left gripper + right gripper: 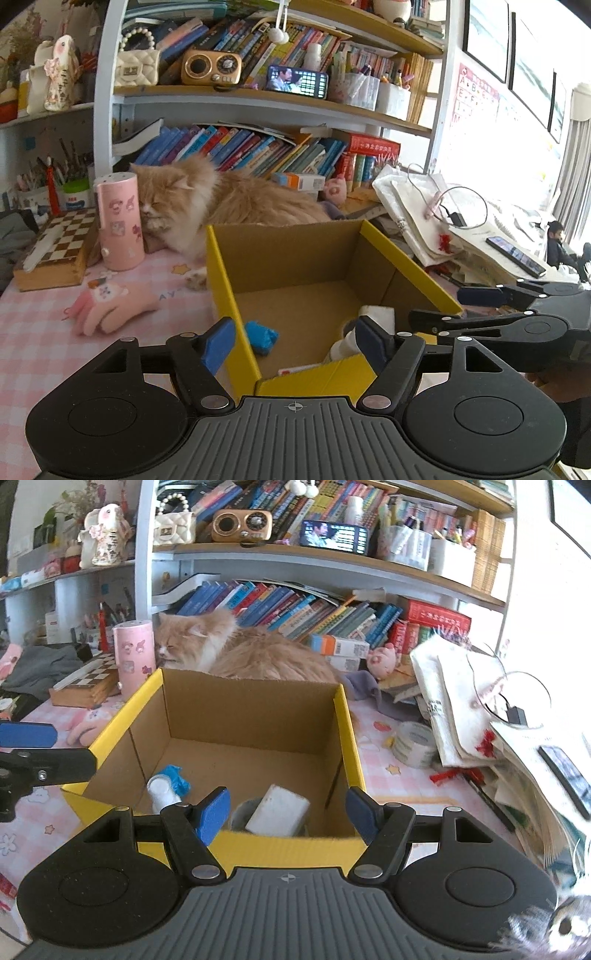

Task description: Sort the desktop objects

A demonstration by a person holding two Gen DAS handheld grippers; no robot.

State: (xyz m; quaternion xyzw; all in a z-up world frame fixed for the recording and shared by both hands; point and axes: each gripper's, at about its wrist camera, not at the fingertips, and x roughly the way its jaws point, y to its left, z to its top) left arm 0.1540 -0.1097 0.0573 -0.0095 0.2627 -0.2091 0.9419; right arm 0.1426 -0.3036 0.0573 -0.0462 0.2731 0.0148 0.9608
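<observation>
Yellow cardboard box [255, 716] open on table [44, 332], near its front edge. Inside: blue crumpled item [176, 777], white bottle [160, 794], white block [279, 810] resting on grey round container [242, 814]. Left claw [293, 345] open, empty, over box's near-left corner. Right claw [288, 814] open, empty, above box's near wall, white block just beyond.

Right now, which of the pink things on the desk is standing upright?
The pink cylinder with cartoon stickers, standing upright beside the cat, near the chessboard box. The pink glove lies flat on the cloth left of the yellow box.
</observation>
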